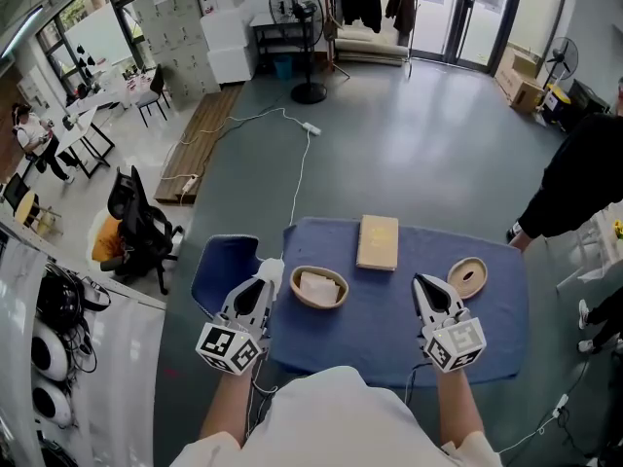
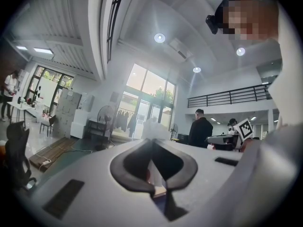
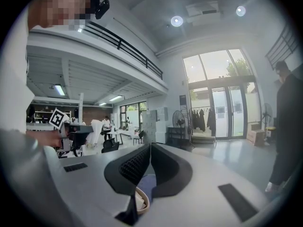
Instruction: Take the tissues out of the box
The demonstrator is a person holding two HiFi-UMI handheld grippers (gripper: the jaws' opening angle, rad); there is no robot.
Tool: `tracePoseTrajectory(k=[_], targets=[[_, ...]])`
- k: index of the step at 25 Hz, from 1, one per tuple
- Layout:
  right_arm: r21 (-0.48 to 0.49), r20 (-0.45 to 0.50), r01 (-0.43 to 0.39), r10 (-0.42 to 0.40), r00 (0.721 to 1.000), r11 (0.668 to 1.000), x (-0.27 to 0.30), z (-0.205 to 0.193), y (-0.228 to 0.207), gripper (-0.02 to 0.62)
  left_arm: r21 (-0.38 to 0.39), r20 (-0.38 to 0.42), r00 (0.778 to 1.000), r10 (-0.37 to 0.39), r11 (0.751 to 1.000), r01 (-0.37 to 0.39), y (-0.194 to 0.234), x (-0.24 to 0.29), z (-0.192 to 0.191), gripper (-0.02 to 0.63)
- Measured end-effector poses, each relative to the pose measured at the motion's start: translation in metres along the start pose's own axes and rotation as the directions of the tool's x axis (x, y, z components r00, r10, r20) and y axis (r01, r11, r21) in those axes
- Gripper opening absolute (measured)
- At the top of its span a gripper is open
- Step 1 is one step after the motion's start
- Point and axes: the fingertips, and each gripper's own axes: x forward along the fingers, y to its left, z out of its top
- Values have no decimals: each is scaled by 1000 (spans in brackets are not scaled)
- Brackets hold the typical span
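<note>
A flat tan tissue box [image 1: 378,241] lies at the far middle of the blue-clothed table [image 1: 389,339]. In front of it, a wooden bowl [image 1: 337,298] holds a white tissue [image 1: 317,284]. My left gripper [image 1: 272,274] hovers just left of the bowl. It is shut on a white tissue [image 1: 275,264], which stands up between the jaws [image 2: 152,129] in the left gripper view. My right gripper [image 1: 421,282] hangs over the table's right half, shut with nothing in it [image 3: 150,146]. Its view shows the bowl's rim [image 3: 142,203] below the jaws.
A round wooden ring [image 1: 468,276] lies at the table's right, beside the right gripper. A blue seat [image 1: 224,266] stands against the table's left edge. A person in black [image 1: 582,178] stands beyond the right corner. A black office chair [image 1: 136,224] and a floor cable [image 1: 297,178] lie further off.
</note>
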Motion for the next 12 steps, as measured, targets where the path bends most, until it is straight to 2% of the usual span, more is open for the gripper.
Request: tracePoseTrajectory(k=[12], targets=[[10, 6, -25, 25, 1000, 1000, -2, 2, 7, 32, -8, 0, 1000, -5, 1000, 5, -3, -3, -4, 14]])
